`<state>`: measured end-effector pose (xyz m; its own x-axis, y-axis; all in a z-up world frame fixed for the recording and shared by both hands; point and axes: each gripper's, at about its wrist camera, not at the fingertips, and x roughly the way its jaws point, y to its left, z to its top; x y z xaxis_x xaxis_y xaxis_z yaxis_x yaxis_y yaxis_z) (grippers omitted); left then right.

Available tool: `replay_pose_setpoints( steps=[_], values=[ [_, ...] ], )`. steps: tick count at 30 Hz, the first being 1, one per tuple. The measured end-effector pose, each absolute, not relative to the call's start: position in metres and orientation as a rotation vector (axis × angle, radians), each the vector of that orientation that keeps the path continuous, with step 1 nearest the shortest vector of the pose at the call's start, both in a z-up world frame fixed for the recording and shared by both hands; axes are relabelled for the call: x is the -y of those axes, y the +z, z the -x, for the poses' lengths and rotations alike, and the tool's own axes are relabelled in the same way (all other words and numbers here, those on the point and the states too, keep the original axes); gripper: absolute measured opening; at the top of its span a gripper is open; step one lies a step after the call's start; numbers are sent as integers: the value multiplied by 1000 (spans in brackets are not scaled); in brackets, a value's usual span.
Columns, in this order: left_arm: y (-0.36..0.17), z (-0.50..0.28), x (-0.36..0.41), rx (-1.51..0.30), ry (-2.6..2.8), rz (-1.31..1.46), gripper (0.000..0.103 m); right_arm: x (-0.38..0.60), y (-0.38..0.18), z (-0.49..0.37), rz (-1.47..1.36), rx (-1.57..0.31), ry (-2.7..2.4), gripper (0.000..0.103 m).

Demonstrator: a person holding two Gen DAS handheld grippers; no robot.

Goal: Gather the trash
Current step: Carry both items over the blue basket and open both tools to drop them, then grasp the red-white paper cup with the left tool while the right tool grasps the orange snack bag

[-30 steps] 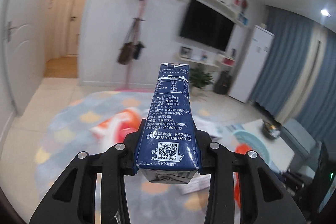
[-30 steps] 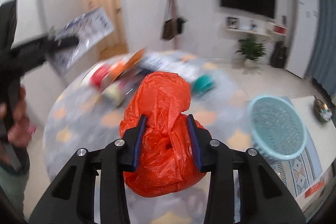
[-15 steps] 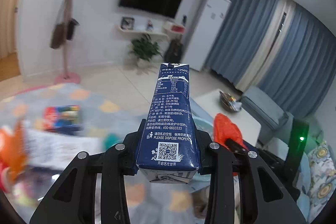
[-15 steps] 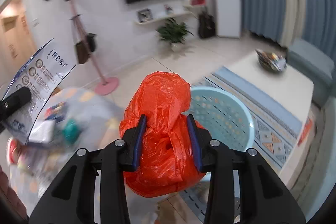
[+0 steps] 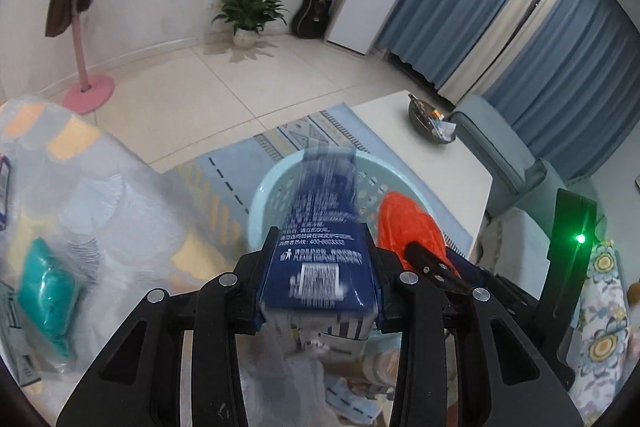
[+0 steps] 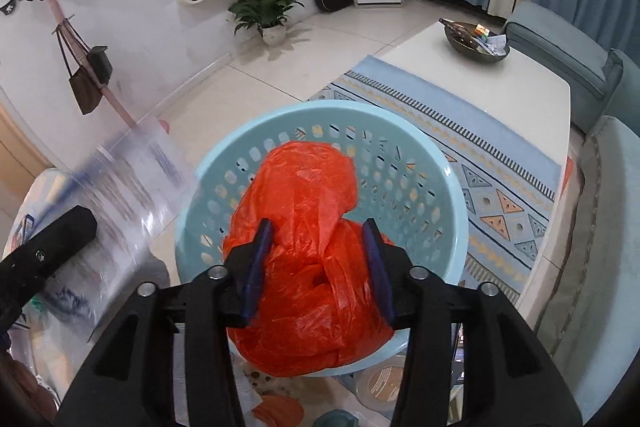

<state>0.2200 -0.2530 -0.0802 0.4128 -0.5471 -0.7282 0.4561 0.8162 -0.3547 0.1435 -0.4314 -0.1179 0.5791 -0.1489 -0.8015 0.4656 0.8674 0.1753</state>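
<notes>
A dark blue milk carton stands between the pads of my left gripper, motion-blurred while the fingers stay sharp. The jaws are opening and the carton slips forward over the light blue perforated basket. My right gripper points down into the same basket. Its jaws are also opening, with a crumpled orange plastic bag still bulging between the blue pads. In the left wrist view the bag shows to the right of the carton. The blurred carton sits at the left of the right wrist view.
The basket stands on a patterned blue rug beside a white coffee table bearing a dark bowl. A teal packet lies on a patterned cloth at left. A pink coat stand, a plant and a grey-blue sofa ring the floor.
Both views have swung from the littered cloth to the basket and tipped downward. Both pairs of jaws stand wider. The carton, sharp before, now blurs between the left pads.
</notes>
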Motion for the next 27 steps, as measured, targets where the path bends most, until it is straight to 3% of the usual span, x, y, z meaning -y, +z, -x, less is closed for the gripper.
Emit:
replay_pose_setpoints(
  steps=[3,9,19,27],
  values=[
    [-72,-213,249,-928,-625,85,56,435,-117,-141,-410,-878,-387,53],
    [-40,-190,228,-842,-620,74,68,430,-100,-127,-417,-831,-393,56],
    [12,-133,163,-692,-579,120,69,366,-37,-94,-328,-695,-274,56],
    [44,-98,52,-612,-386,225,72,289,7,-79,-237,-597,-102,56]
  ],
)
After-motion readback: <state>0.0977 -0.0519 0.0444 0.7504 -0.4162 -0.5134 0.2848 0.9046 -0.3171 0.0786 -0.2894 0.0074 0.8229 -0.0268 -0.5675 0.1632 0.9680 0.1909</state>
